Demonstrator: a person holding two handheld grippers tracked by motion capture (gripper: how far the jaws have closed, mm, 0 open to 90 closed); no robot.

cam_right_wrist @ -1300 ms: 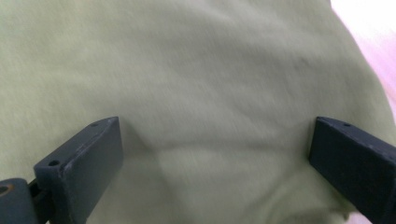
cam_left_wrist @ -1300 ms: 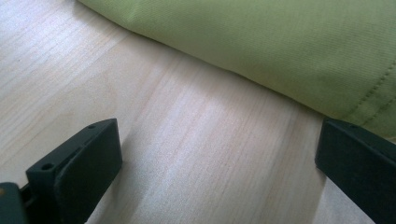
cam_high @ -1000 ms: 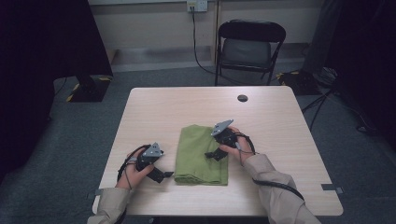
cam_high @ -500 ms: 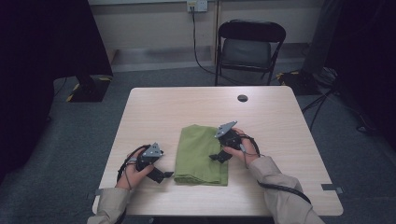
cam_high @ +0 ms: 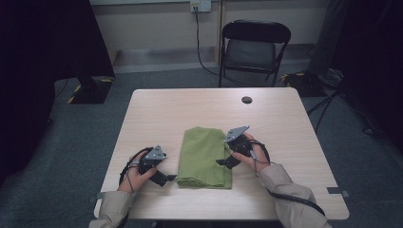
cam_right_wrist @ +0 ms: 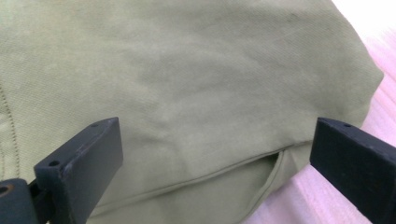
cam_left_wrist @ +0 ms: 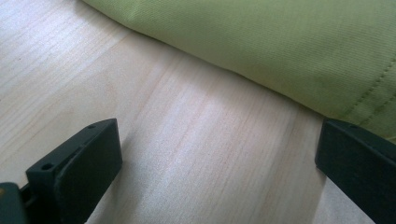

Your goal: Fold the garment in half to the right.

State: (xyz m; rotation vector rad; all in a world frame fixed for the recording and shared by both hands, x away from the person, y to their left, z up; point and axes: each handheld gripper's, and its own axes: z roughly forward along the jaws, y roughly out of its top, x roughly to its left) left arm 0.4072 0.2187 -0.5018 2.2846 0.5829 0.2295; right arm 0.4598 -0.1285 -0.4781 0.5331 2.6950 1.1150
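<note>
1. Green folded cloth (cam_high: 204, 156) lies flat on the wooden bench (cam_high: 285, 128), near its front edge.
2. Left tongs (cam_high: 166, 179) gape apart over bare bench just beside the cloth's left edge.
3. Right tongs (cam_high: 223, 162) gape apart above the cloth's right edge.

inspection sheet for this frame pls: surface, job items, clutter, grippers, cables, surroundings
Surface: pale wood-grain table, bare around the cloth.
Job's things: folded olive-green fabric cloth, flat, near the front edge.
Clutter: small dark round disc toward the far edge.
Grippers: left gripper open beside the cloth's left edge; right gripper open over its right edge.
Cables: black cable trailing from the right gripper.
Surroundings: black folding chair, grey carpet, wall outlet.
</note>
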